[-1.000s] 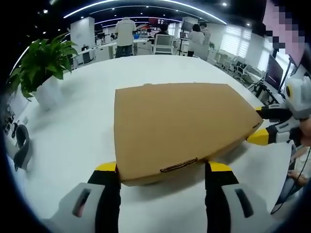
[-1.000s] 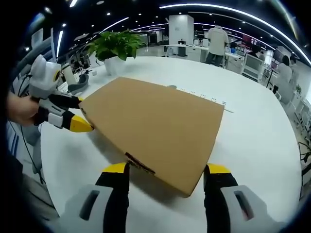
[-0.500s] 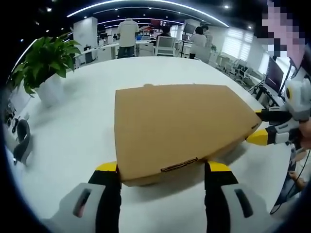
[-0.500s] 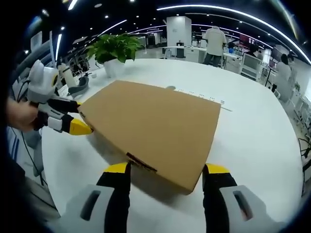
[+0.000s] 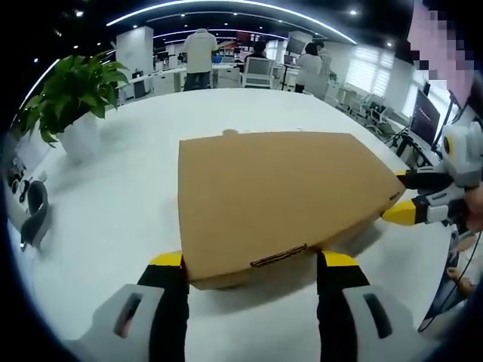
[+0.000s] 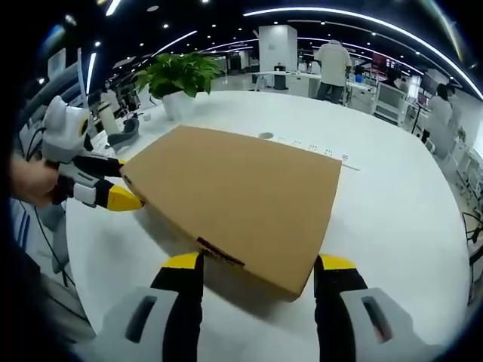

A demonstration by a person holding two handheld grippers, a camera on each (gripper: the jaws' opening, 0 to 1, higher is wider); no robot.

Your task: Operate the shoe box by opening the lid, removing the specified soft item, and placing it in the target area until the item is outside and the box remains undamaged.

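Note:
A brown cardboard shoe box (image 5: 279,188) lies on the white round table (image 5: 113,219) with its lid down. A small tab (image 5: 278,255) shows on its near end. My left gripper (image 5: 253,262) is open, and that near end sits between its yellow-tipped jaws. My right gripper (image 5: 405,197) comes in from the right, its jaws above and below the box's right corner. In the right gripper view the box (image 6: 241,196) lies between the jaws of my open right gripper (image 6: 258,264). The left gripper (image 6: 121,181) straddles the box's far left corner there, with a hand behind it.
A potted green plant (image 5: 72,98) stands at the table's left, also seen as the plant (image 6: 177,75). A dark curved object (image 5: 34,219) lies near the table's left edge. A thin white strip (image 6: 309,148) lies behind the box. Desks, chairs and people stand beyond the table.
Both views have drifted a little with the hands. The box, its shut lid and both grippers keep the same places relative to each other.

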